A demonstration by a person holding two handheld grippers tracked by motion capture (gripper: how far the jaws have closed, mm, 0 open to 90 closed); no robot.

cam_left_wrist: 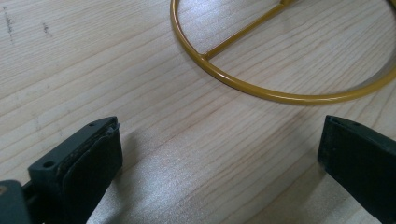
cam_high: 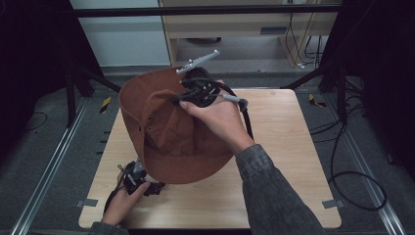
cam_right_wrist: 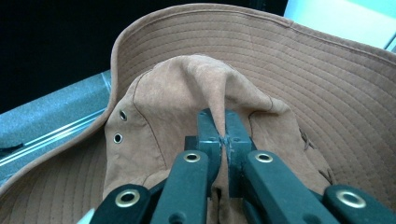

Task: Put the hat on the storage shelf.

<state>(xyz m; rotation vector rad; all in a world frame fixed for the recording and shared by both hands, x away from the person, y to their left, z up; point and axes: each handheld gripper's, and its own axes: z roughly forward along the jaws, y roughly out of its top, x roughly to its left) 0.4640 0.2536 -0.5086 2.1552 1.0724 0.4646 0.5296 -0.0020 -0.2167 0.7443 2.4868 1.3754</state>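
You are holding the brown hat point(cam_high: 161, 132) up off the wooden table point(cam_high: 288, 147) with your right gripper point(cam_high: 183, 95), which sits in the upper middle of the high view, its jaws closed tight on a pinched fold of the crown. In the right gripper view that fold point(cam_right_wrist: 223, 93) is rising between the two black jaws at the centre of the frame, and the stitched brim is curving around behind it along the top and right edges. The hat is hanging tilted in the centre of the high view, its brim drooping toward the lower left, where your left gripper point(cam_high: 139, 178) is resting low beside the table's near edge. That gripper's jaws are standing wide apart with nothing between them, as the left gripper view shows at its lower corners. Beyond them, in the upper right of that view, a yellow wire ring point(cam_left_wrist: 261, 91) with a straight crossbar is lying flat on the wood; it looks like the base of a stand, though its upright part is out of frame. The step in hand seems to be carrying the hat toward that stand. Next you will likely need to line the crown up over it and lower gently, perhaps steadying the brim with the free gripper before letting go.
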